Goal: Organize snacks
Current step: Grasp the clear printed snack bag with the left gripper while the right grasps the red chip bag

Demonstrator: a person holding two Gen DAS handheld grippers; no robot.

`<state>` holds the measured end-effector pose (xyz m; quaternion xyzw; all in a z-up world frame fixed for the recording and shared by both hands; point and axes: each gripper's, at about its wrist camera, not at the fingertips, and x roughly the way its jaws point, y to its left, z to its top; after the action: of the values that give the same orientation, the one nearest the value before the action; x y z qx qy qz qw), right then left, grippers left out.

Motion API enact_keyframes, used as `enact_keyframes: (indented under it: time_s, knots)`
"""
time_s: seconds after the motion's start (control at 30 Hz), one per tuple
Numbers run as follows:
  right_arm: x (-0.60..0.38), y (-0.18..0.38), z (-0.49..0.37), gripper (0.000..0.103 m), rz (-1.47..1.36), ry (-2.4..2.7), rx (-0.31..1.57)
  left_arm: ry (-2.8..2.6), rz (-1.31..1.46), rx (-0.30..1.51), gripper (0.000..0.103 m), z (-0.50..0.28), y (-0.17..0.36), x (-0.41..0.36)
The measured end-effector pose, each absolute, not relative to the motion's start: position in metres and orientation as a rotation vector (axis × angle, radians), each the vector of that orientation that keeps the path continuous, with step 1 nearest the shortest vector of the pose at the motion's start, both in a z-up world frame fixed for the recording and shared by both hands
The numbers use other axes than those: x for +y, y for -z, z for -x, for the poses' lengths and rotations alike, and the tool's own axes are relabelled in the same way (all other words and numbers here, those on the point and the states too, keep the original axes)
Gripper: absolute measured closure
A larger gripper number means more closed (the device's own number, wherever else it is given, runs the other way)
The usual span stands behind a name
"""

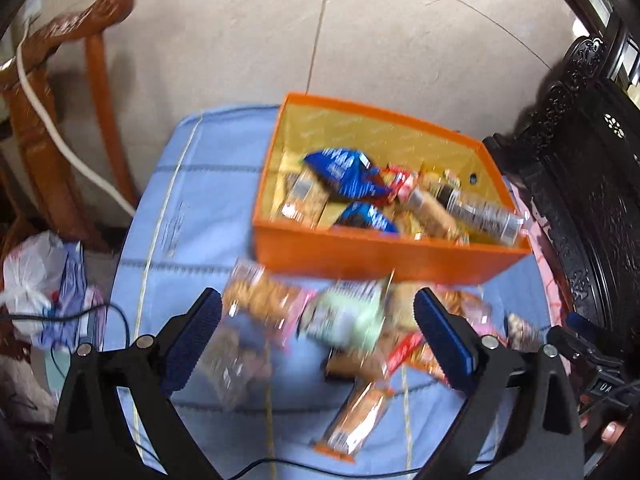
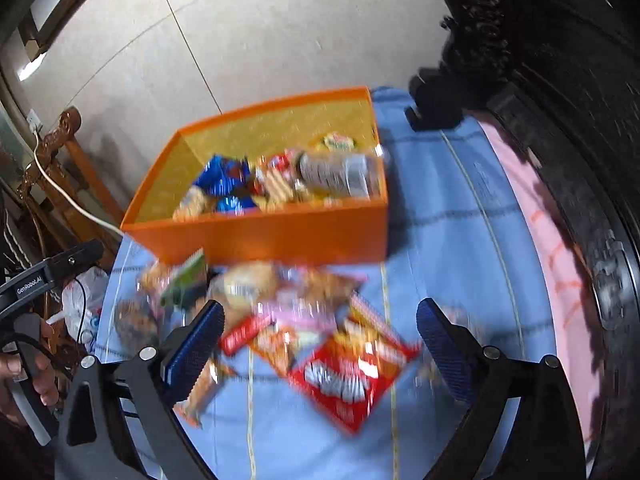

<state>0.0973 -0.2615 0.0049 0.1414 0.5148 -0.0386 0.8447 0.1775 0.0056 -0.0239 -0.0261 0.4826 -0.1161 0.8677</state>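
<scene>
Only the right wrist view shows the red packet (image 2: pixel 347 376). One orange box (image 1: pixel 384 258), two blue bags (image 1: pixel 344 174). Both hand-held grippers (image 1: pixel 318 336) (image 2: pixel 320 344) gape wide, empty.

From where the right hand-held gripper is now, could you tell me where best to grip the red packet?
Grip the red packet across its near corner, coming from above. It lies flat on the blue cloth, partly under other snacks at its far edge, so the near corner is freest. The right hand-held gripper is open above it.

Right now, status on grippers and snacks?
Left gripper and right gripper open, empty. Orange box part filled; loose snack pile on blue cloth in front. Nothing blocking.
</scene>
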Motion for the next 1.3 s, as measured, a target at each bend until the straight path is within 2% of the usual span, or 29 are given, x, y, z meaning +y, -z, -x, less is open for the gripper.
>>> enact_keyframes:
  time_s: [0.33,0.7,1.03,1.3]
  knots:
    - [-0.231,0.033,-0.04,0.004,-0.441,0.046,1.25,0.111,0.085,1.12,0.008,-0.129,0.072,0.086]
    - [-0.209,0.038,-0.029,0.004,-0.452,0.022,1.264,0.133,0.04,1.181,0.008,-0.111,0.089,0.082]
    - [-0.211,0.047,-0.041,0.004,-0.459,0.03,1.287,0.081,0.105,1.252,0.008,-0.15,0.105,0.078]
    - [-0.216,0.059,-0.058,0.004,-0.465,0.028,1.319,0.021,0.095,1.333,0.008,-0.183,0.141,0.065]
